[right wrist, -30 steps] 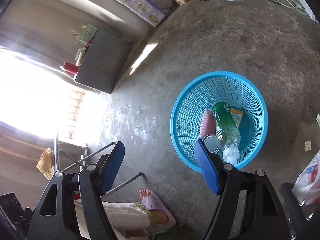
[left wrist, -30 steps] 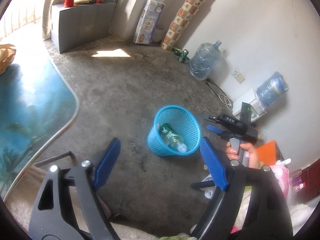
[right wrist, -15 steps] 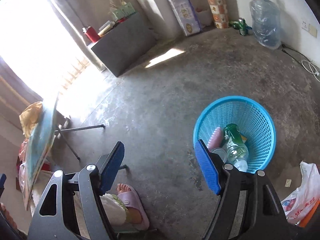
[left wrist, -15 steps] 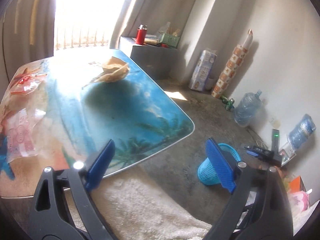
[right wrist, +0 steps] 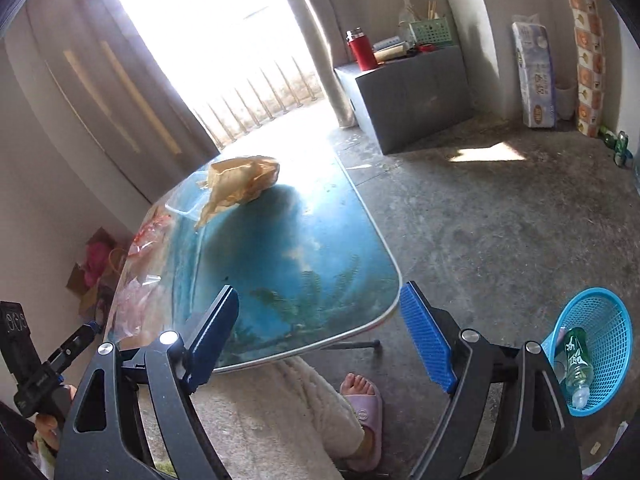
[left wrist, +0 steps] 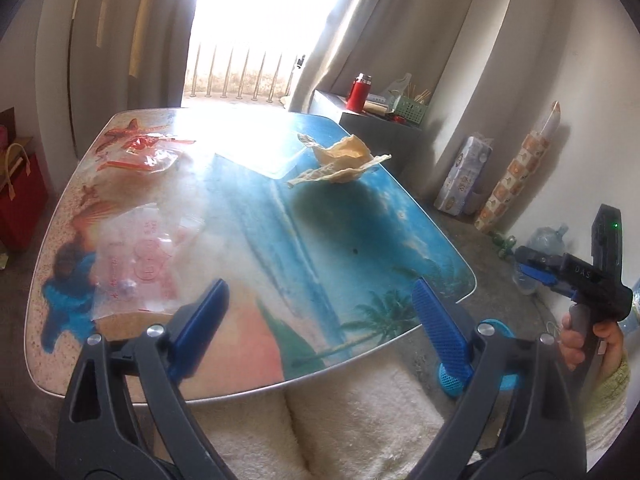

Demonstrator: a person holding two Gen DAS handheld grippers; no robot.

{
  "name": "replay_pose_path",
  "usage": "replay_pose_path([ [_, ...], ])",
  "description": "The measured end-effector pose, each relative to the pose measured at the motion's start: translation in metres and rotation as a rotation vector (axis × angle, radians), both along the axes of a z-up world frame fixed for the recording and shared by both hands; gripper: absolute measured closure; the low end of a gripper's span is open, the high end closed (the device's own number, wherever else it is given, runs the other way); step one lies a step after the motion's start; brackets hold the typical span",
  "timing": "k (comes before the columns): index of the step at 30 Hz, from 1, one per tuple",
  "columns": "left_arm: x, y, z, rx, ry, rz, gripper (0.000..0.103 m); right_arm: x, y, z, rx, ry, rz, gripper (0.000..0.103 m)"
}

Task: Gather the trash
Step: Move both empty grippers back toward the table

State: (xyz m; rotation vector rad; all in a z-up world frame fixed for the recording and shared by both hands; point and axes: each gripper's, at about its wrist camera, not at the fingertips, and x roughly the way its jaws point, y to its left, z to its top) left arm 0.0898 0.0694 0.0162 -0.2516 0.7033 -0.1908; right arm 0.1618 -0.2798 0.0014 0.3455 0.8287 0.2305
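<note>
A crumpled tan paper bag [left wrist: 344,158] [right wrist: 240,180] lies at the far side of the beach-print table [left wrist: 360,248] [right wrist: 304,256]. A clear plastic bag with red print [left wrist: 140,256] and a red-and-clear wrapper [left wrist: 148,152] lie on the table's left part. My left gripper [left wrist: 318,300] hovers open over the near table edge, nothing between its fingers. My right gripper [right wrist: 318,304] hangs off the table's near right corner, its jaws opening and empty. The blue trash basket [right wrist: 600,320] stands on the floor at the right and holds a green bottle [right wrist: 574,360].
A clear flat lid [left wrist: 256,160] lies mid-table. A grey cabinet [right wrist: 408,92] with a red flask [right wrist: 362,50] stands by the curtain. Water jugs [left wrist: 540,248] line the right wall. A red bag [left wrist: 20,200] sits left of the table. A slippered foot [right wrist: 362,400] rests below.
Both views have swung up from the basket on the floor to the table top. The right gripper has lifted away from the basket, and both pairs of jaws stand a little wider.
</note>
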Motion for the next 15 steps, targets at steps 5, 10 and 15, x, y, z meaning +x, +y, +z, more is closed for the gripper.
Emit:
replay_pose_path([
  [5,-0.005,0.034,-0.001,0.005,-0.012,0.048,0.013,0.026,0.051,0.01,0.014,0.008,0.094,0.023],
  [10,-0.008,0.06,0.0,-0.004,-0.035,0.088,0.013,0.057,0.097,0.024,-0.041,-0.019,0.194,0.022],
  [15,-0.002,0.074,0.0,-0.032,-0.037,0.098,0.013,0.094,0.137,0.038,-0.264,-0.126,0.313,0.016],
])
